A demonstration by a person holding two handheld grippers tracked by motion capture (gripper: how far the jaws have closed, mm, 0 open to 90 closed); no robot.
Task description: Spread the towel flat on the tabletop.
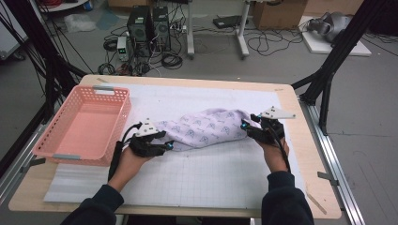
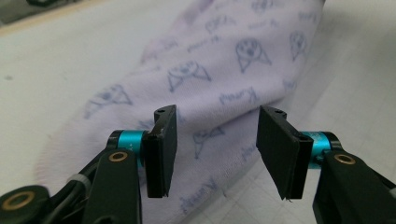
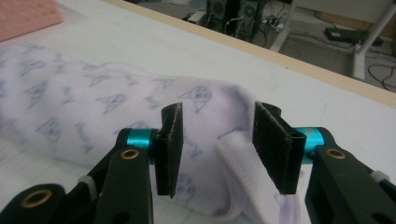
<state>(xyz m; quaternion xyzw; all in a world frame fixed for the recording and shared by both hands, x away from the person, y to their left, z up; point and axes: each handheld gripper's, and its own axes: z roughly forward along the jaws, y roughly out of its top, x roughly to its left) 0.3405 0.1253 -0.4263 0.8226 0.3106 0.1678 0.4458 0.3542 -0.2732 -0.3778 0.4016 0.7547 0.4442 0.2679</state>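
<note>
now the left claw sits at one end of the lilac cloth and the right claw at the other, the bundle stretched between them on the white mat. in the left gripper view the jaws stand apart, pads clear of the fabric, and the cloth lies just ahead of and below them, running away up and to the right; its fuzzy edge trails off to the left of the left pad. in the right gripper view the jaws are likewise apart, nothing pinched; the cloth spreads out ahead and to the left of them, and a ribbed hem curls up in the gap, close to the right pad, though whether it touches i cannot tell. from above, the pink basket stands just outside the left claw, well apart from the right one. both hands rest low near the mat, the left hand behind its claw and the right hand behind its own.
</note>
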